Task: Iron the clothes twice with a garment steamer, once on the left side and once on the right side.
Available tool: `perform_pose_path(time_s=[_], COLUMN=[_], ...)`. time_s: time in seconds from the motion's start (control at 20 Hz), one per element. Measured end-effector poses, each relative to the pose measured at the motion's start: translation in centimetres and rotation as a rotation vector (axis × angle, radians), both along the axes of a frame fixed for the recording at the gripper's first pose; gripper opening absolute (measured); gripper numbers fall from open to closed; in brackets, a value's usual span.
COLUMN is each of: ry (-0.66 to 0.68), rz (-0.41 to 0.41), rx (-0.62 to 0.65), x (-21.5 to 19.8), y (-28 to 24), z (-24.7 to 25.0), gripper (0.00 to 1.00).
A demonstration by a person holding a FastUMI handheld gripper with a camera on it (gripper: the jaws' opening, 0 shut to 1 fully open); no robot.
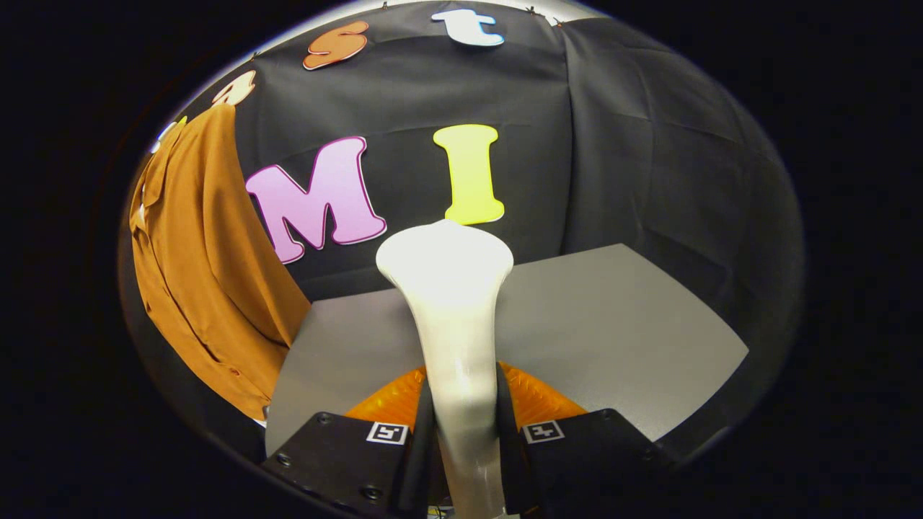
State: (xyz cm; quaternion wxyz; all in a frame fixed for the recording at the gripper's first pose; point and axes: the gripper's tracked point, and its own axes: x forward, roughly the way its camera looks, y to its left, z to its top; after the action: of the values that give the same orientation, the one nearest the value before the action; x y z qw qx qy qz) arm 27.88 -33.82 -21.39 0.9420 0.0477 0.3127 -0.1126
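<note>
Black cloth lines the booth behind a grey table [613, 324], whose bare top spreads out beyond the fingers. Hanging to the left of the table, against the cloth, is a brown shirt [205, 267], its lower hem dropping past the table's near left corner. The gripper [461, 432] is clamped on the handle of a white garment steamer [451, 317]: both fingers press against the slim handle from either side, and the steamer rises upright between them, widening to a rounded head above the table's far edge. Steamer and shirt are apart, the shirt lying well to the left of the head.
</note>
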Motion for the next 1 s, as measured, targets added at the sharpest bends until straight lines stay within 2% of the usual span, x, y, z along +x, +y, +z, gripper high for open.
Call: perform_pose_path(time_s=[0.2, 0.45, 0.7, 1.0], ry=[-0.054, -0.109, -0.212, -0.307], rz=[-0.028, -0.048, -0.07, -0.037], rx=[-0.022, -0.053, -0.027, -0.06], x=[-1.8, -3.8, -4.1, -3.2], y=[1.3, 5.5, 12.1, 21.3], z=[2.7, 5.4, 8.6, 10.6], gripper=[0.43, 0.43, 0.42, 0.42])
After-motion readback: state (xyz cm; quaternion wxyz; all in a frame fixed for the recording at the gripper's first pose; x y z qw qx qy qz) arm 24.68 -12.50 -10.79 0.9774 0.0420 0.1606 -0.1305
